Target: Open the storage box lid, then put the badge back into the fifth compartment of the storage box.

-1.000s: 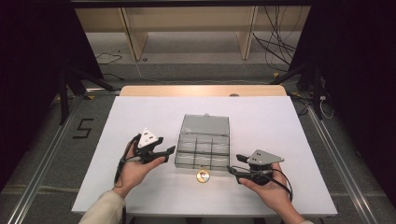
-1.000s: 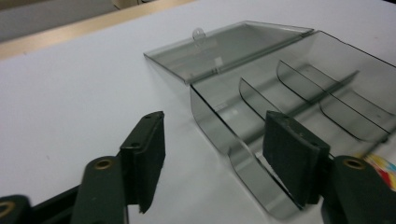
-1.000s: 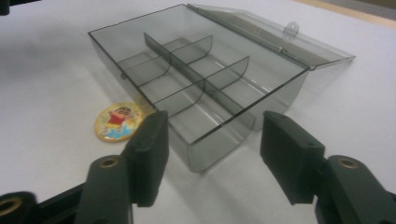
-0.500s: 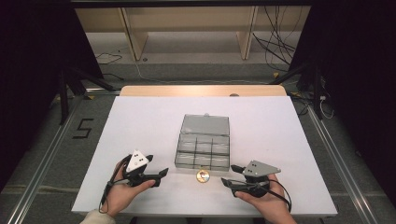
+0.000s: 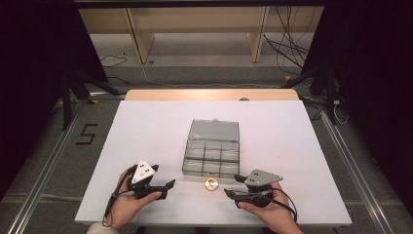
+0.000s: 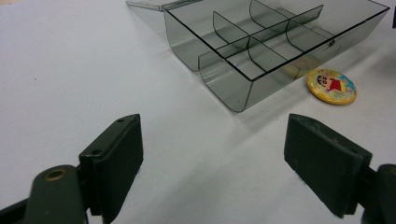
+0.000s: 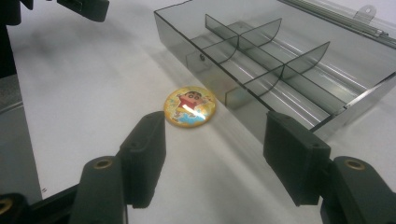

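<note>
High view: badge not yet boxed, both grippers empty

Found the round cartoon badge (image 5: 211,184) lying flat on the white table (image 5: 146,126), just in front of the near wall of the clear compartment box (image 5: 207,168); could not tell whether touching that wall or merely beside it. Saw every compartment of the box bare, with the lid (image 5: 214,130) folded back flat on the box's far side. Noted the left gripper (image 5: 168,189) off the box's near left corner, jaws wide apart and just been opening, with only table between them. Noted the right gripper (image 5: 233,186) off the box's near right corner, jaws likewise apart and holding nothing, pointed toward the badge, which lay just beyond its left jaw in the right gripper view.

Judged the box's opening as done. Judged the rest as left to do: closing on the badge, lifting it over the near wall, setting it in a compartment, perhaps shutting the lid. Judged the right gripper the better placed for that pick-up.
</note>
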